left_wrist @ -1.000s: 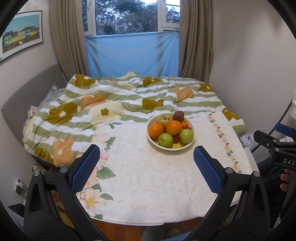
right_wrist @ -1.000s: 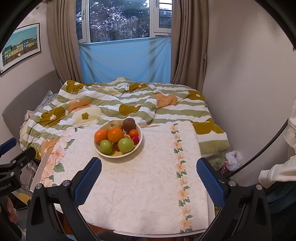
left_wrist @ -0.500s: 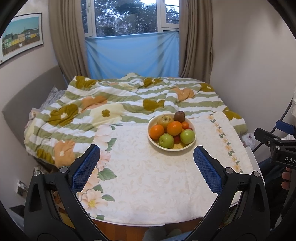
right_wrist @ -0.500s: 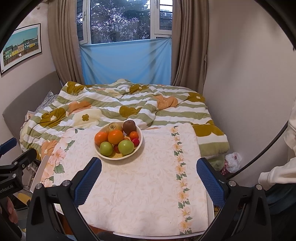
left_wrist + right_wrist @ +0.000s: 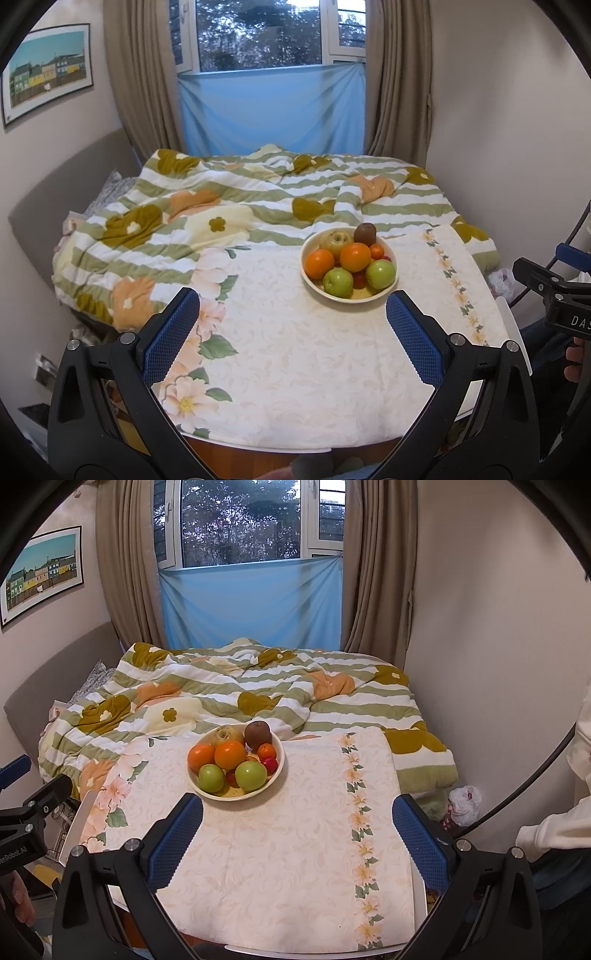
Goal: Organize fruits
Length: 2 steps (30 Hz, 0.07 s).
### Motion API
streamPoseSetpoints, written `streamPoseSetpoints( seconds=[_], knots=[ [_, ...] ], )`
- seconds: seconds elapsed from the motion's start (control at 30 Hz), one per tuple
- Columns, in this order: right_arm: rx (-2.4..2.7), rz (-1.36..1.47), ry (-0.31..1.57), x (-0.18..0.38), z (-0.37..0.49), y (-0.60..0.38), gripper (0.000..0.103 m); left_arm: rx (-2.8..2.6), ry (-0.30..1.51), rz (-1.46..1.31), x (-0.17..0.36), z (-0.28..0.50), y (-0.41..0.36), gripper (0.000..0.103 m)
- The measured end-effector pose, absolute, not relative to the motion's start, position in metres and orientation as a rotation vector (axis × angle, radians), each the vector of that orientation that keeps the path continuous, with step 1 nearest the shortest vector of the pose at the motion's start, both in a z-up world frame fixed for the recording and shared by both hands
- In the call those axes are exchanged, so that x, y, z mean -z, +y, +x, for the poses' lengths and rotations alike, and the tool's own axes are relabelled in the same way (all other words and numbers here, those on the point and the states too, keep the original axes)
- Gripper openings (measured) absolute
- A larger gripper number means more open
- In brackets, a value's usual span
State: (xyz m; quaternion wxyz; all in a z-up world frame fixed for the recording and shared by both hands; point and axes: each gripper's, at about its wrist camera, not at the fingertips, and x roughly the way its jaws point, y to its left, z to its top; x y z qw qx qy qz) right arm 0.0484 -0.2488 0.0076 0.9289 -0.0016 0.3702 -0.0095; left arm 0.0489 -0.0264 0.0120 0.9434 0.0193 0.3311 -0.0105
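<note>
A cream bowl [image 5: 384, 295] [image 5: 279, 771] stands on the far half of the table. It holds two oranges [image 5: 355, 257] [image 5: 229, 754], two green apples [image 5: 338, 282] [image 5: 251, 775], a brown kiwi [image 5: 365, 233] [image 5: 258, 734], a yellowish apple [image 5: 334, 240] and small red fruits [image 5: 270, 764]. My left gripper [image 5: 291, 325] hangs open over the near table, the bowl beyond its right finger. My right gripper [image 5: 297, 830] is open too, short of the bowl, which lies ahead to the left. Both are empty.
The table [image 5: 295, 362] wears a cream floral cloth [image 5: 295, 849]. Behind it lies a bed with a green striped quilt [image 5: 258, 206]. A wall rises on the right, with a plastic bag [image 5: 463, 805] on the floor. A person's sleeve [image 5: 554, 830] shows at far right.
Both views have risen and shifted slightly, so the bowl sits a little nearer and lower in each. The grippers stay open and the fruit has not moved.
</note>
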Motion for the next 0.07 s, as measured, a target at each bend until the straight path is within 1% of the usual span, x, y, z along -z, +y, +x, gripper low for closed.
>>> streamPoseSetpoints(
  seconds=[0.07],
  knots=[
    [0.019,-0.004,0.756,-0.0074,0.0475,-0.2484,0.102,0.018,0.673,0.035,-0.0120,0.0487,-0.0259,0.103]
  ],
)
